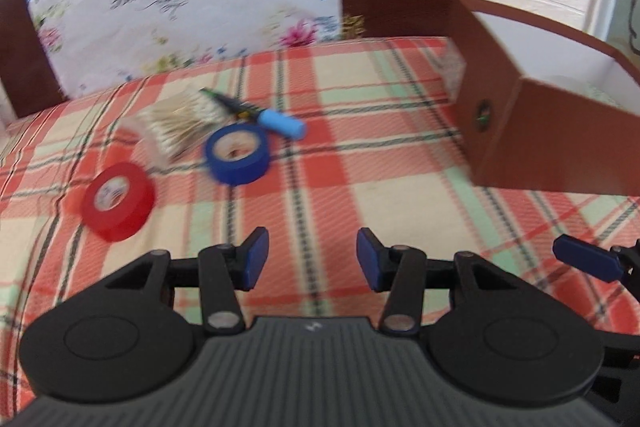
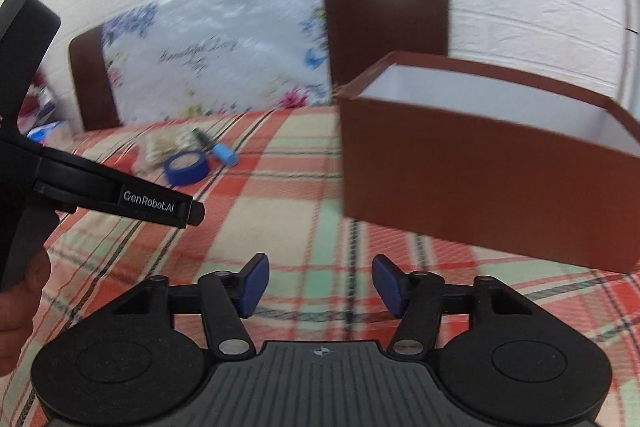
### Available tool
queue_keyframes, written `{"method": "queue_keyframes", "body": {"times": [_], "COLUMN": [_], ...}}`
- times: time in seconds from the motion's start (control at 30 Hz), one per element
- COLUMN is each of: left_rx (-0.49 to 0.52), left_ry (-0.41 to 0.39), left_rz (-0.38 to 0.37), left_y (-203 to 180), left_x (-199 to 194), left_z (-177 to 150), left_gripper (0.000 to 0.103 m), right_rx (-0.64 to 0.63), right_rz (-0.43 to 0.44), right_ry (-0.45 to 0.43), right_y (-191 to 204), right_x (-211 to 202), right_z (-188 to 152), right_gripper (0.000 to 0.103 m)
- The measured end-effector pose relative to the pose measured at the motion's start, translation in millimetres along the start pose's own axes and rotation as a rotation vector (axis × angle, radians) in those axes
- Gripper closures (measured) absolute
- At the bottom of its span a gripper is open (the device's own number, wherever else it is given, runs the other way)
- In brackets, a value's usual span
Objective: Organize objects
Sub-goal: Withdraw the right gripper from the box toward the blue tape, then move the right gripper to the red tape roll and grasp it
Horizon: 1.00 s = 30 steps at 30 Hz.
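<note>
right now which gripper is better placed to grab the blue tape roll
Left, probably. The left gripper is empty, jaws apart, with the blue tape roll just ahead. The right gripper faces the brown box, the roll further off.

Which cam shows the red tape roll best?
Left wrist: the red tape roll lies flat on the plaid cloth, fully in view, slightly blurred. Right wrist doesn't show it; the left claw's body covers that area.
</note>
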State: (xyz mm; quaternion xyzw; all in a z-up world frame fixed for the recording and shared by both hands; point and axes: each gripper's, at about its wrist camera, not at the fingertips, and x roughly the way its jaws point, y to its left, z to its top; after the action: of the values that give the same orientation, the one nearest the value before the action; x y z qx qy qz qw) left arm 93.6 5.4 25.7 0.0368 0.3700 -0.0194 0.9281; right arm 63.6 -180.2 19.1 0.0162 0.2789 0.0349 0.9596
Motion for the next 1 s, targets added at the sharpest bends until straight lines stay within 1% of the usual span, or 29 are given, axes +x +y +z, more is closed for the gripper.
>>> {"method": "queue_keyframes", "body": {"times": [0.1, 0.23, 0.27, 0.33, 0.4, 0.47, 0.5, 0.53, 0.63, 0.7, 0.73, 0.77, 0.87, 1.0], "left_rx": [-0.041, -0.081, -0.089, -0.105, -0.111, -0.132, -0.153, -0.179, -0.228, -0.231, -0.251, -0.258, -0.26, -0.315], "left_ry": [0.013, 0.026, 0.027, 0.014, -0.003, -0.013, -0.016, -0.02, -0.062, -0.119, -0.141, -0.154, -0.175, -0.193], "left_rz": [0.026, 0.06, 0.067, 0.072, 0.085, 0.118, 0.135, 0.147, 0.191, 0.198, 0.181, 0.179, 0.192, 0.16], "left_y": [26.7, 59.3, 67.5, 84.1, 101.3, 125.2, 138.7, 153.5, 187.8, 198.5, 202.2, 202.2, 198.8, 209.3], "left_x": [2.0, 5.2, 6.1, 5.8, 3.9, 5.6, 7.0, 8.1, 10.5, 11.3, 10.0, 8.4, 7.6, 6.4], "left_z": [-9.7, -20.8, -23.2, -28.0, -33.5, -38.1, -39.9, -41.3, -48.6, -57.5, -60.4, -61.5, -62.7, -65.3], "left_gripper": [0.052, 0.052, 0.05, 0.048, 0.047, 0.046, 0.042, 0.041, 0.039, 0.038, 0.038, 0.038, 0.038, 0.038], "right_rx": [-0.054, -0.113, -0.126, -0.156, -0.179, -0.187, -0.193, -0.201, -0.242, -0.267, -0.279, -0.291, -0.321, -0.361], "right_rz": [0.029, 0.07, 0.078, 0.085, 0.093, 0.114, 0.125, 0.137, 0.182, 0.215, 0.228, 0.237, 0.268, 0.293], "right_ry": [0.028, 0.058, 0.066, 0.066, 0.067, 0.072, 0.074, 0.075, 0.062, 0.048, 0.042, 0.037, 0.034, 0.021], "right_y": [23.2, 48.5, 54.3, 65.5, 75.2, 83.6, 88.3, 94.3, 114.8, 130.0, 137.4, 144.5, 164.2, 181.1], "right_x": [8.1, 18.0, 20.3, 23.9, 26.6, 29.8, 32.4, 36.4, 48.8, 60.3, 66.3, 73.0, 95.0, 119.3], "right_z": [-0.4, 0.1, 0.0, -0.5, 2.3, 6.5, 8.9, 11.7, 17.6, 23.2, 26.4, 30.2, 44.4, 58.4], "right_gripper": [0.056, 0.057, 0.057, 0.057, 0.056, 0.056, 0.056, 0.056, 0.056, 0.056, 0.056, 0.056, 0.055, 0.051]}}
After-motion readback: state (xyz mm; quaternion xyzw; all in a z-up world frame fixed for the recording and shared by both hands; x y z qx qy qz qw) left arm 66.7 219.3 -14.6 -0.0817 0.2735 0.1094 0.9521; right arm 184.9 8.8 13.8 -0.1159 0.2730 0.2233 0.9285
